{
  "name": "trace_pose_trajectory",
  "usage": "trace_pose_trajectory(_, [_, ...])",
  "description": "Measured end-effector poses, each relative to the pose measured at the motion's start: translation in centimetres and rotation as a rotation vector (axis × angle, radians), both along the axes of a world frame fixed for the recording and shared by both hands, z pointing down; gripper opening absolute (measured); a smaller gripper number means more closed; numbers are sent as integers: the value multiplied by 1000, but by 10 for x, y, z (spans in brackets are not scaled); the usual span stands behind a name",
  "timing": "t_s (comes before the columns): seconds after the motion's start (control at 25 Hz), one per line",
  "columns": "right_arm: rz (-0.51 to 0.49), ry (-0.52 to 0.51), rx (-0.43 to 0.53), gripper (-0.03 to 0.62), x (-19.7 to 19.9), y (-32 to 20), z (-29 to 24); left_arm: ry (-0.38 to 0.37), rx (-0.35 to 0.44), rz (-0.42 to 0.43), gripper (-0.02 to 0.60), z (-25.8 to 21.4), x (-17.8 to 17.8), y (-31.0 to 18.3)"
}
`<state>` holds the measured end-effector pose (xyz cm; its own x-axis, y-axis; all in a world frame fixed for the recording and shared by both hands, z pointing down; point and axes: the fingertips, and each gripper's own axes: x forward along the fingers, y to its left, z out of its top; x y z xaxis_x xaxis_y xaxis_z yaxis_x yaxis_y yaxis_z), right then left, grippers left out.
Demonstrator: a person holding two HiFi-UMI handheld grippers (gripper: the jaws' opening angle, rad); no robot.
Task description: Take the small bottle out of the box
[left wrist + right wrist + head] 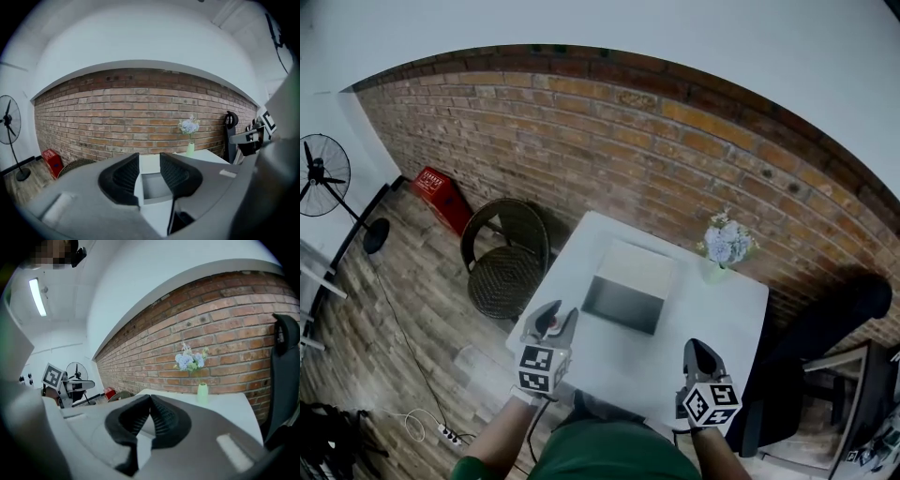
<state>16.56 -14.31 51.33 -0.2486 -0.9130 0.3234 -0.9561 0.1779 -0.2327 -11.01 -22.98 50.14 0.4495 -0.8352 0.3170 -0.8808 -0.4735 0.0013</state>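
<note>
- On the white table [727, 323] in front of me, the open-topped box [630, 286] sits near the middle, with its opening turned up and its inside in shadow.
- I cannot make out the small bottle in any view. What I see of the box's inside is only dim walls and floor.
- My left gripper [558, 317] hovers at the table's near left edge, short of the box. Its jaws stand partly apart with a clear gap and nothing between them. Looking along them, I see the box lined up in that gap, farther off on the table.
- My right gripper [701, 354] hangs over the near edge, to the right of the box and well apart from it. Its jaw tips meet, and they hold nothing.
- A pale green vase of bluish flowers [724, 248] stands at the table's far right corner, close to the brick wall [628, 141].
- A wicker chair [504, 262] stands just left of the table, with a red crate [441, 197] by the wall beyond it.
- A standing fan [321, 173] is at the far left, and a dark office chair [825, 337] is at the table's right.
</note>
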Motion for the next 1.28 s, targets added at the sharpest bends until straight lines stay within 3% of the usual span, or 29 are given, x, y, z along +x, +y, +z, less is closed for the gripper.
trace_pose_trajectory(0.16, [13,18,106,3,7,0,-41,42,25,43,84,-24,18,9])
trace_pose_trajectory(0.48, [27,51,255,3,22,-2,-101,159,63,44,80,-75,38,11])
trace_pose_trajectory(0.68, [42,33,335,3,31,1,-126,141,117,72,80,-95,52,11])
trace_pose_trajectory(0.92, [23,77,347,3,35,2,-130,100,131,88,81,-95,64,9])
trace_pose_trajectory(1.28, [7,152,355,3,38,1,-125,153,158,85,81,-111,65,11])
